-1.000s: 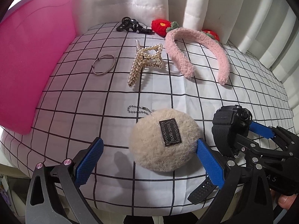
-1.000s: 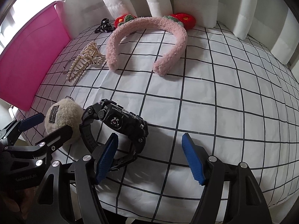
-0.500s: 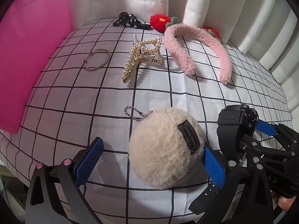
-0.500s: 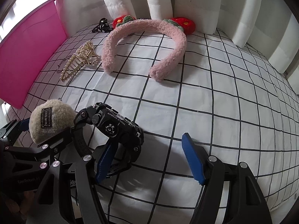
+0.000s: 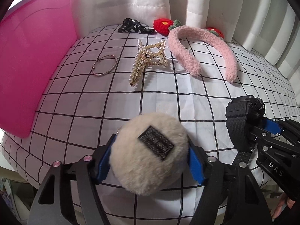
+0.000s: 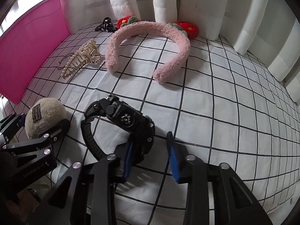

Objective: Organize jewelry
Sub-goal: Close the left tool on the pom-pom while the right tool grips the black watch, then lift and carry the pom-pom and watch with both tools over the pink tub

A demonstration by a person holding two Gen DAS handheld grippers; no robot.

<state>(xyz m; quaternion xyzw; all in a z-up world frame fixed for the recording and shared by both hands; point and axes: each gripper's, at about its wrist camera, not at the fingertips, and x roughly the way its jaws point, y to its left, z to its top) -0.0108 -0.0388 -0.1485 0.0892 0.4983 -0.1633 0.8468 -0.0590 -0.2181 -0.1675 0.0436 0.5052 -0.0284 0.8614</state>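
Left wrist view: a pink box [image 5: 31, 71] stands at the far left of the checked sheet [image 5: 78, 112]. Next come a thin bangle [image 5: 105, 67], a pearl hair claw [image 5: 148, 60] and a fuzzy pink headband [image 5: 202, 50] further back. Up front, the left gripper [image 5: 150, 161] is clenched on a beige pompom [image 5: 150, 153], blue pads pressing both sides. To the right, the right gripper [image 6: 151, 155] sits with one pad inside the black watch [image 6: 123, 120] strap, the other pad outside and apart, nothing squeezed.
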